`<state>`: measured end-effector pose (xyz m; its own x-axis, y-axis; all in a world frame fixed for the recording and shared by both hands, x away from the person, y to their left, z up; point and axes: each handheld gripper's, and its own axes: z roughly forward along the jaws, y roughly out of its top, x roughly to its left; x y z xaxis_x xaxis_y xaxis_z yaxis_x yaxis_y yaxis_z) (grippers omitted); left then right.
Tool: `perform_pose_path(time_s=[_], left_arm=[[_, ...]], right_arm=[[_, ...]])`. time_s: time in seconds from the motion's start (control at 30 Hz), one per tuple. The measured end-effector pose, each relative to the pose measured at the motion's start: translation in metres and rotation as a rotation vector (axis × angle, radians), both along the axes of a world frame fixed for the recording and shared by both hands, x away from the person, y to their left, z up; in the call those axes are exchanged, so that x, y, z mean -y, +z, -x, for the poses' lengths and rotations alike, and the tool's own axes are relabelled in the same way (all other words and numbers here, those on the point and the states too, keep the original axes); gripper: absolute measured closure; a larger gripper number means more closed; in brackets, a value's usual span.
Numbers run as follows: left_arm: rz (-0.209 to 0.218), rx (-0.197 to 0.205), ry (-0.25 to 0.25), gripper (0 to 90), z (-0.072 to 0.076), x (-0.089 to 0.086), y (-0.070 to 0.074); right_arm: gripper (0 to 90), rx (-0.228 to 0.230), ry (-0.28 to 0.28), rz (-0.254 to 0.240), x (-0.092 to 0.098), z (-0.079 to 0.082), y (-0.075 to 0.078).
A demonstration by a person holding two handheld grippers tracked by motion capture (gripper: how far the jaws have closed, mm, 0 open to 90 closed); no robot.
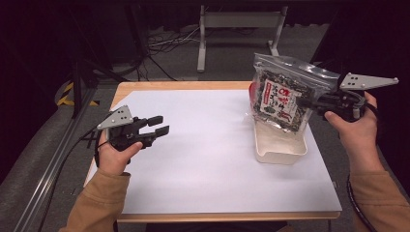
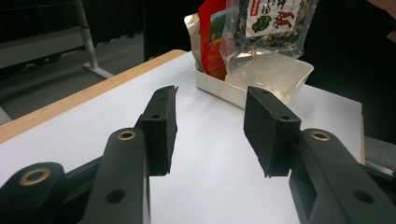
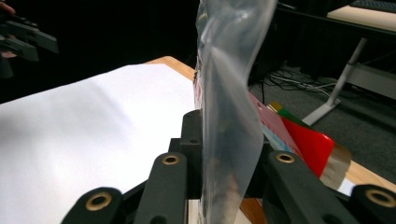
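A clear zip bag of dark dried food [image 1: 280,94] with a white and red label hangs upright above a cream tray [image 1: 280,150] at the table's right. My right gripper [image 1: 303,103] is shut on the bag's right edge; in the right gripper view the clear plastic [image 3: 229,116] stands pinched between the jaws. Behind it a red packet [image 3: 310,142] leans in the tray, also seen as the red packet [image 2: 211,39] in the left gripper view. My left gripper [image 1: 159,125] is open over the white sheet at the left, nothing between its pads [image 2: 161,126].
A white sheet [image 1: 208,150] covers most of the wooden table [image 1: 159,85]. A metal frame leg [image 1: 202,43] and cables lie on the floor beyond the far edge. A rail runs along the floor at the left.
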<state>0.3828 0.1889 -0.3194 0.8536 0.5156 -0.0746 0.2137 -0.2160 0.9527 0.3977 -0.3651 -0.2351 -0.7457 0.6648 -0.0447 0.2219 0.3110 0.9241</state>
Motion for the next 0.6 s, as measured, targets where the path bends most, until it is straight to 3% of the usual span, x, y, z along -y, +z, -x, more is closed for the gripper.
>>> perform_pose_path(time_s=[0.47, 0.6], left_arm=[[-0.002, -0.001, 0.000, 54.7, -0.001, -0.001, -0.001], [-0.001, -0.004, 0.000, 54.7, -0.001, -0.001, -0.001]], right_arm=[[75.7, -0.012, -0.118, 0.040, 0.001, 0.005, -0.011], [75.7, -0.014, -0.119, 0.044, 0.001, 0.005, -0.014]])
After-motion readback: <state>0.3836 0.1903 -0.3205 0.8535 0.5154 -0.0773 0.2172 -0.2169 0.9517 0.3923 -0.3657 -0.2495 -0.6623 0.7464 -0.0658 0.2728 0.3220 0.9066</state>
